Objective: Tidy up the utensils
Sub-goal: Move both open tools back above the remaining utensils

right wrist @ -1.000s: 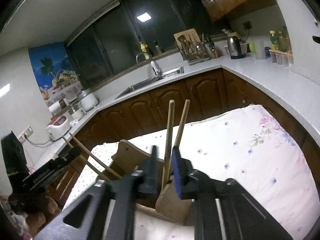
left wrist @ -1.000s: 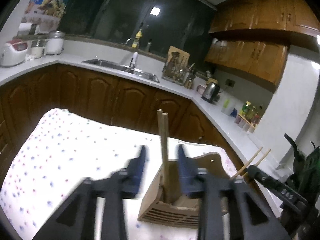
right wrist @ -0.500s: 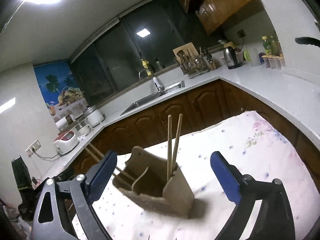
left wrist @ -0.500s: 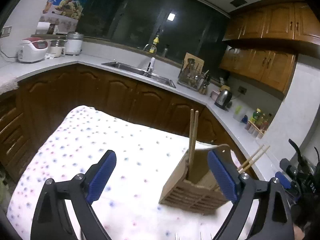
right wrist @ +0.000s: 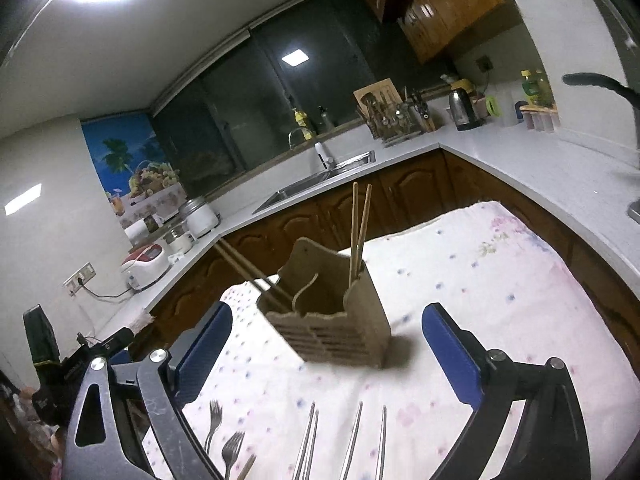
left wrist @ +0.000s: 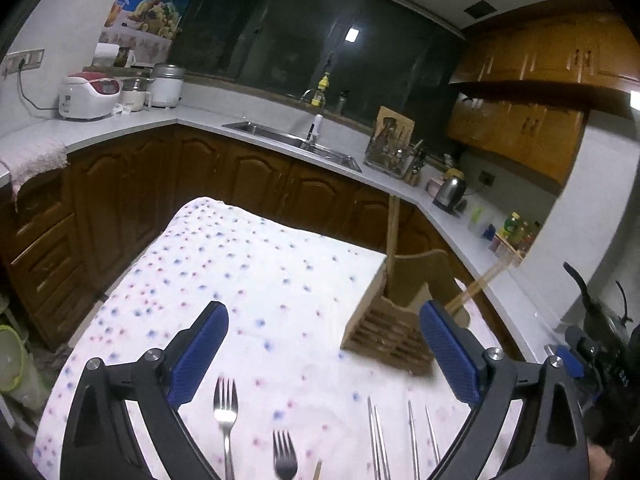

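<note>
Left wrist view: my left hand-held gripper [left wrist: 324, 354] is spread, empty; forks [left wrist: 226, 408] lie between its fingers, the wooden holder [left wrist: 394, 330] beyond. My right hand-held gripper [right wrist: 326, 354] is spread too, the holder ahead.

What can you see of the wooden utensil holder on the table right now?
The wooden utensil holder looks like light brown wood, with a slatted front, curved cut-out dividers and a taller shaped back panel. It stands upright on the dotted tablecloth. One pair of wooden chopsticks stands nearly upright in one end compartment; another pair leans outward from the opposite end. Neither gripper touches it; both are open.
</note>
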`<act>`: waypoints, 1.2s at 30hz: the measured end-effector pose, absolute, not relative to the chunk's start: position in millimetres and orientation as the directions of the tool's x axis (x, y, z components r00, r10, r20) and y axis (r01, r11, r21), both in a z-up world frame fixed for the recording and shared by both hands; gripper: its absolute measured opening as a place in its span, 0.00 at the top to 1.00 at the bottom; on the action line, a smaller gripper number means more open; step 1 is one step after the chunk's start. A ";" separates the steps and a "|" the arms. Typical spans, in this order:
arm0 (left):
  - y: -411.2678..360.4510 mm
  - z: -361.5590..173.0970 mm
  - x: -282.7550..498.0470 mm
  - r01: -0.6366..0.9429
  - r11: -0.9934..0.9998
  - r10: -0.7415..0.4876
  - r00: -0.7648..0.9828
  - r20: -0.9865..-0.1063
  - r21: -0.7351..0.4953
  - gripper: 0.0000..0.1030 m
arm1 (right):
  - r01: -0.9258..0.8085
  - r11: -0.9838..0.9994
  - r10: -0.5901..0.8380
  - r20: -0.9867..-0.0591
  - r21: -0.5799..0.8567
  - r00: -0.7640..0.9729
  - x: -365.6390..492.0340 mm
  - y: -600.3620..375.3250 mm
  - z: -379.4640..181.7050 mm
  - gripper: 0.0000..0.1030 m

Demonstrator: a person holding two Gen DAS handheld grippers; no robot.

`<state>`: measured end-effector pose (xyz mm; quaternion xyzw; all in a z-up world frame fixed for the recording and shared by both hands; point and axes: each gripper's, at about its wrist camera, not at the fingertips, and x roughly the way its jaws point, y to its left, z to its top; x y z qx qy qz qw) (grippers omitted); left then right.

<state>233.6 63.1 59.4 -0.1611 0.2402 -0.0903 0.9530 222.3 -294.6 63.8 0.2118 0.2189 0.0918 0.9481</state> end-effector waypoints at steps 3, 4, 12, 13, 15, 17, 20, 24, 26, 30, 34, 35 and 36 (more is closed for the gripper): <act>65.2 60.3 215.7 0.117 0.935 -0.267 0.855 -0.445 -0.335 0.06 | -0.079 0.898 0.263 -0.382 0.433 0.886 203.1 -293.9 63.7 0.06; 66.1 60.1 210.2 0.122 0.936 -0.270 0.851 -0.450 -0.332 0.06 | -0.078 0.899 0.262 -0.386 0.430 0.885 196.9 -292.8 63.0 0.06; 70.6 62.7 171.6 0.142 0.933 -0.296 0.826 -0.480 -0.331 0.06 | -0.059 0.914 0.242 -0.424 0.401 0.873 156.6 -292.2 51.2 0.06; 70.9 62.9 165.9 0.145 0.935 -0.296 0.824 -0.484 -0.324 0.06 | -0.058 0.916 0.241 -0.431 0.397 0.870 153.0 -292.5 49.3 0.06; 71.1 62.4 157.3 0.149 0.937 -0.296 0.822 -0.487 -0.317 0.06 | -0.048 0.920 0.234 -0.447 0.388 0.863 145.2 -292.9 44.7 0.06; 70.8 61.5 152.7 0.150 0.936 -0.299 0.816 -0.494 -0.317 0.06 | -0.044 0.922 0.231 -0.454 0.386 0.860 138.9 -293.4 41.2 0.06; 72.4 58.3 144.4 0.148 0.937 -0.300 0.807 -0.509 -0.317 0.06 | -0.036 0.922 0.228 -0.464 0.386 0.856 132.1 -294.1 36.6 0.06; 69.9 53.9 137.0 0.152 0.938 -0.303 0.794 -0.527 -0.311 0.06 | -0.032 0.922 0.228 -0.474 0.385 0.850 125.5 -293.5 32.1 0.06; 66.3 52.7 136.0 0.156 0.940 -0.303 0.788 -0.535 -0.302 0.06 | -0.030 0.925 0.226 -0.484 0.379 0.845 124.4 -292.8 29.3 0.06; 61.4 50.2 134.1 0.169 0.944 -0.305 0.776 -0.553 -0.283 0.06 | -0.032 0.925 0.231 -0.492 0.378 0.839 122.0 -289.6 24.9 0.06; 55.0 47.0 134.9 0.185 0.949 -0.303 0.759 -0.576 -0.256 0.06 | -0.042 0.927 0.239 -0.502 0.372 0.831 123.1 -284.2 21.9 0.06; 52.5 46.1 135.9 0.190 0.950 -0.302 0.755 -0.582 -0.247 0.06 | -0.044 0.928 0.240 -0.505 0.369 0.829 124.0 -282.8 21.0 0.06; 50.5 45.2 136.4 0.194 0.952 -0.300 0.752 -0.587 -0.238 0.06 | -0.047 0.928 0.243 -0.507 0.369 0.827 124.9 -281.4 20.1 0.06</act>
